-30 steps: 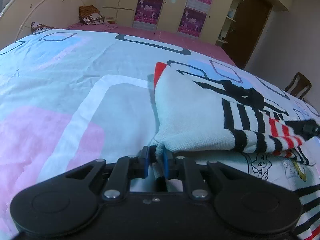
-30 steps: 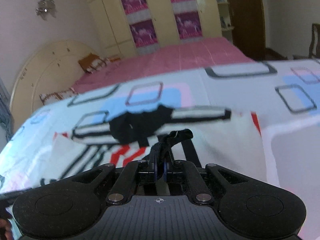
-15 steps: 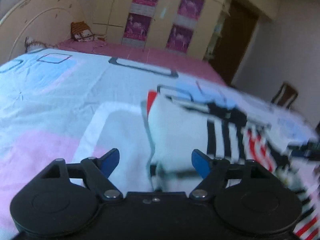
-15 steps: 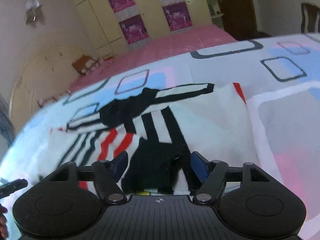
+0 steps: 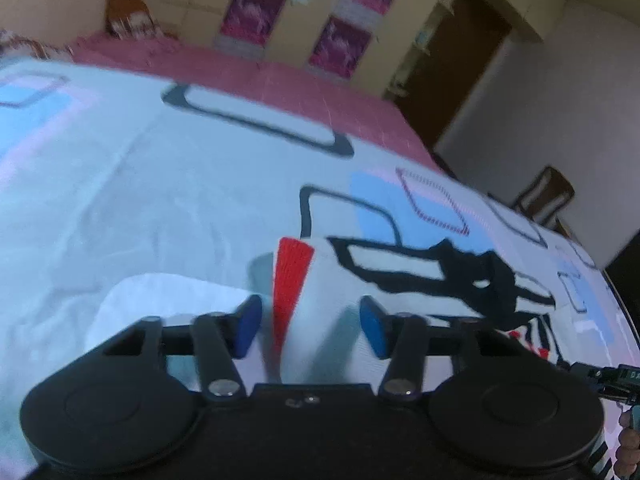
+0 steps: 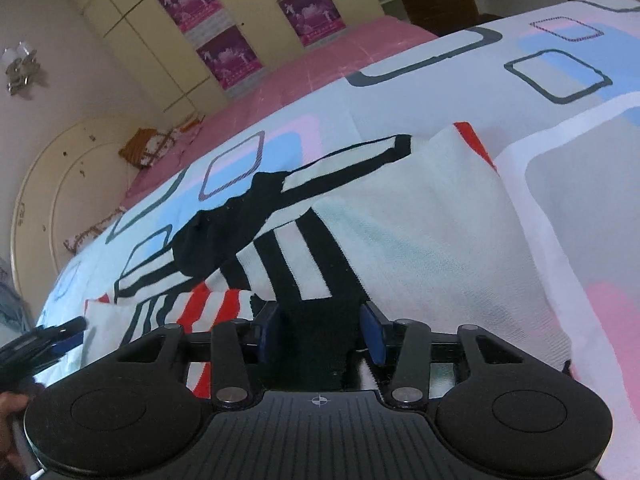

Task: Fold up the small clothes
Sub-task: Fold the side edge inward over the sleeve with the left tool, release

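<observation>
Bed [image 5: 140, 184]: smooth cotton sheet, pale blue and pink blocks, dark rounded-rectangle outlines, a few creases. Small knit garment [image 6: 420, 232] lies flat on it, partly folded; fine ribbed white body, black and red stripes, red edge band.

Left gripper [image 5: 308, 326] tilts down at the garment's red-banded corner; jaws closing, cloth between the blue pads, not pinched.

Right gripper [image 6: 322, 332] tilts down over the black striped part; jaws closing, black fabric bunched between them; contact unclear.
</observation>
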A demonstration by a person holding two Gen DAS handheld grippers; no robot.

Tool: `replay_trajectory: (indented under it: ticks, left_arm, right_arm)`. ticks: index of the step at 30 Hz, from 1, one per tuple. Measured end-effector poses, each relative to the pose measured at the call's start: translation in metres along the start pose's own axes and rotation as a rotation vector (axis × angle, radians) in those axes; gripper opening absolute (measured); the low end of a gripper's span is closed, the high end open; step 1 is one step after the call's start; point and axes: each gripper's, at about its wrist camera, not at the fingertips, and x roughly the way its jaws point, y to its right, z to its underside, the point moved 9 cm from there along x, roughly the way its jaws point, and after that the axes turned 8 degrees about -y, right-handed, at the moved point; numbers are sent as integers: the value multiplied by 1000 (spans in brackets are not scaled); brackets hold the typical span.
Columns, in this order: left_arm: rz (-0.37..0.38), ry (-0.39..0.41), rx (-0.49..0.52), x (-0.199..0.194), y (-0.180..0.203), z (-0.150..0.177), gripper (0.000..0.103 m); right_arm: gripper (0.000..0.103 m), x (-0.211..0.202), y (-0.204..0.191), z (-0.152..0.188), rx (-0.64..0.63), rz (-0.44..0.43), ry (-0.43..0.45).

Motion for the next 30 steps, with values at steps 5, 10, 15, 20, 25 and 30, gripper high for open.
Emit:
replay_trajectory:
  ticks: [5, 10, 15, 20, 25, 30]
  left_arm:
    - [35, 24, 17, 2, -4, 0, 9]
    - [44, 55, 9, -3, -10, 7, 9]
    - [13, 46, 34, 0, -8, 1, 23]
    - [68, 20, 47, 6, -6, -3, 9]
    - [11, 109, 59, -7, -9, -2, 9]
    - [-7, 81, 19, 3, -13, 2, 12]
  right_arm:
    - [41, 8, -7, -2, -54, 27, 8]
    - [24, 9, -13, -3, -126, 109, 13]
    - [60, 10, -14, 0, -90, 145, 47]
    - [11, 20, -25, 4, -159, 174, 10]
    - [9, 2, -40, 0, -233, 208, 126]
    - [9, 23, -24, 10, -172, 242, 59]
